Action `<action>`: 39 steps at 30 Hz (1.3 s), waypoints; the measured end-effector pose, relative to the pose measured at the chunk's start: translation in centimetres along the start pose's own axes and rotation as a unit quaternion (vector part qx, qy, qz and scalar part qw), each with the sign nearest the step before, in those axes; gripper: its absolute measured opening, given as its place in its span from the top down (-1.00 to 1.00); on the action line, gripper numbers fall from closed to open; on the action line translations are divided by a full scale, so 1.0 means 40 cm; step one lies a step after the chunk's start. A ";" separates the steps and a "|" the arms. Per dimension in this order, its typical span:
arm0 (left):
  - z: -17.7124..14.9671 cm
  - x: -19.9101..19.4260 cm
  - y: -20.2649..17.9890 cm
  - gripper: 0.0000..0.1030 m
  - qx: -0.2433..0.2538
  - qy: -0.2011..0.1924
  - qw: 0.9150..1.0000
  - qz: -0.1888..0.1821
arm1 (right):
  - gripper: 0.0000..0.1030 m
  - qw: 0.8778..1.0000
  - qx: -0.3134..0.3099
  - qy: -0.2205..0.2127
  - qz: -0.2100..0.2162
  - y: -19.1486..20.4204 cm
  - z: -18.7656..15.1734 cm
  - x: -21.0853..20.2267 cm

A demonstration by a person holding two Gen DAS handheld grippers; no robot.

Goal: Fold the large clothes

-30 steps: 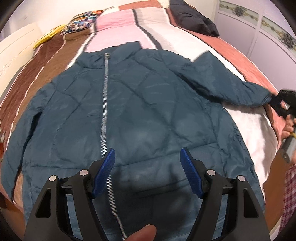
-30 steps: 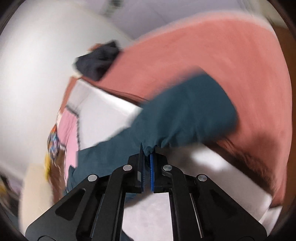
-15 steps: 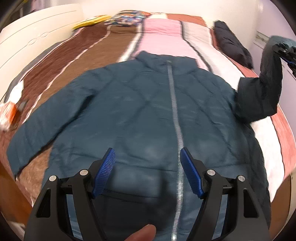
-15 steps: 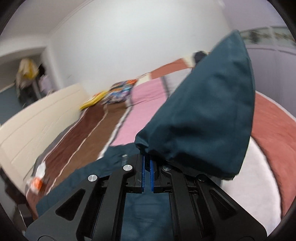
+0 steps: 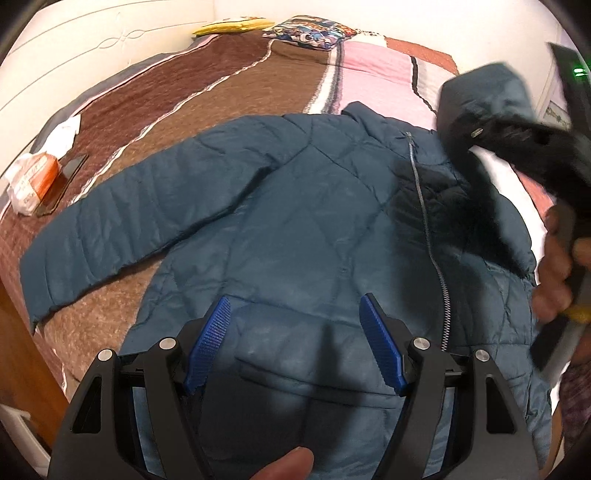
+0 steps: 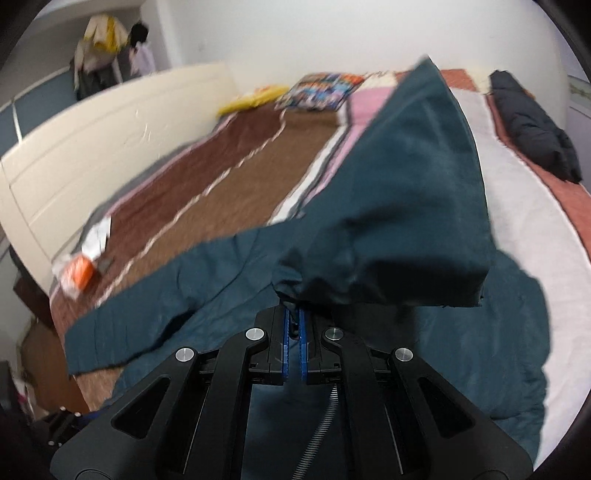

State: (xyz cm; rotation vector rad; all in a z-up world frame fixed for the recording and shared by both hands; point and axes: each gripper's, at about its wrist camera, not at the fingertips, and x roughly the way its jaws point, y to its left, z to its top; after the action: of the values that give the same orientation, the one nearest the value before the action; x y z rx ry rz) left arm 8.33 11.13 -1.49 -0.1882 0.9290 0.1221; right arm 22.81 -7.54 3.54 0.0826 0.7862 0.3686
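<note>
Right gripper (image 6: 294, 345): blue pads pressed together on the cuff edge of one sleeve (image 6: 399, 206) of the jacket; sleeve lifted clear of the bed and hanging above the jacket's front. In the left wrist view the same gripper (image 5: 480, 127) appears blurred at upper right, over the collar end of the zipper (image 5: 430, 236).

Left gripper (image 5: 295, 347): jaws spread wide, nothing between them; held above the lower front of the jacket, over a pocket seam.

Jacket (image 5: 295, 221): teal, quilted, zipped, lying front-up on the bed, collar toward the far end; other sleeve (image 5: 122, 229) stretched flat to the side on the brown stripes.

Bedspread (image 5: 207, 92): striped brown, pink, white and rust.

Orange-and-white packet (image 5: 33, 177) and dark phone (image 5: 64, 177): side by side near the bed's edge, beyond the flat sleeve.

Patterned pillow (image 5: 310, 31) and yellow item (image 5: 232, 26): far end of bed.

Dark folded garment (image 6: 532, 125): far corner, well apart from the jacket.

Cream headboard (image 6: 110, 129): along one side.
</note>
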 end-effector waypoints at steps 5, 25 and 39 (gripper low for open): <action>0.000 0.004 0.045 -0.37 -0.014 -0.004 1.000 -0.002 | 0.80 0.997 -0.022 0.072 -0.001 0.052 -0.062 0.112; 0.208 0.168 0.067 -0.40 -0.142 0.040 0.984 -0.098 | 0.09 0.985 0.159 0.050 0.052 -0.289 -0.200 -0.163; 0.275 0.313 -0.030 0.62 -0.145 0.092 0.984 -0.044 | 0.09 0.919 0.389 0.012 0.059 -0.605 -0.316 -0.236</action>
State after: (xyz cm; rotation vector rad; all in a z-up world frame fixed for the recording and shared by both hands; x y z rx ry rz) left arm 24.59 12.59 -5.02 -0.5169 1.0842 0.1594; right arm 14.88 -34.28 -4.06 0.8780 0.9169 0.1489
